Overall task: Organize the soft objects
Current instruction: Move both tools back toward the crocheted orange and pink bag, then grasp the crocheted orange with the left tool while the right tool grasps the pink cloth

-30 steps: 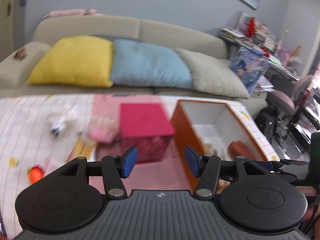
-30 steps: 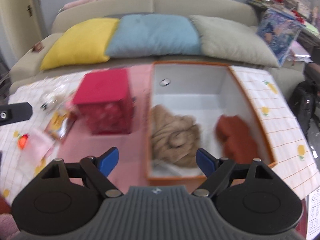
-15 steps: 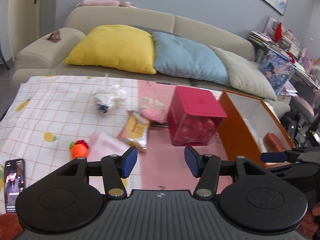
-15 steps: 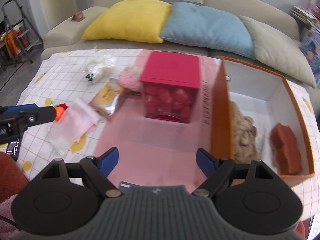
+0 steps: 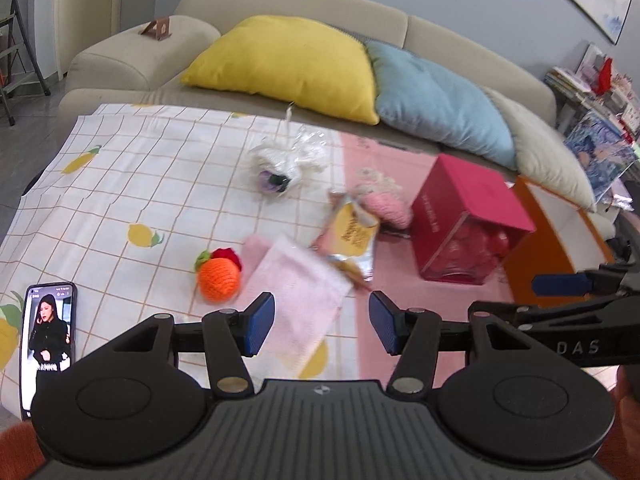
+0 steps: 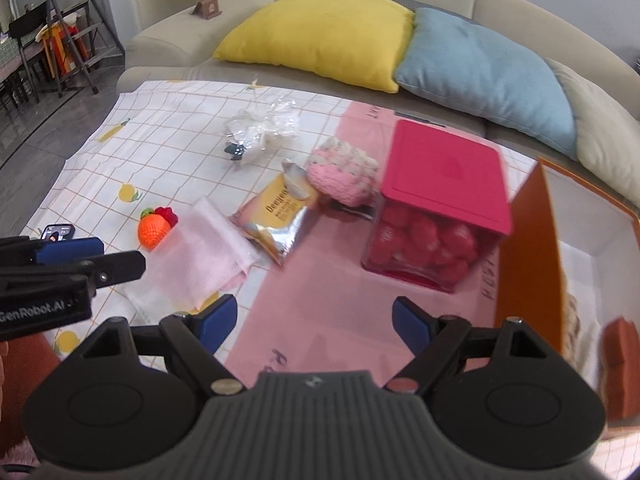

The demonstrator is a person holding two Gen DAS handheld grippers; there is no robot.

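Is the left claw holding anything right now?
No: the left claw is open and empty, above the pink cloth.

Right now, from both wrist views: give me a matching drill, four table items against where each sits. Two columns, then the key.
Items:
1. crocheted orange
2. phone
3. snack packet
4. red-lidded box

Places:
A. near left corner of the cloth, screen up
B. on the pink mat, beside the orange bin
C. left of the pink mesh pouch, touching it
D. between the pouch and the pink knitted toy

Pairs: 1-C, 2-A, 3-D, 4-B
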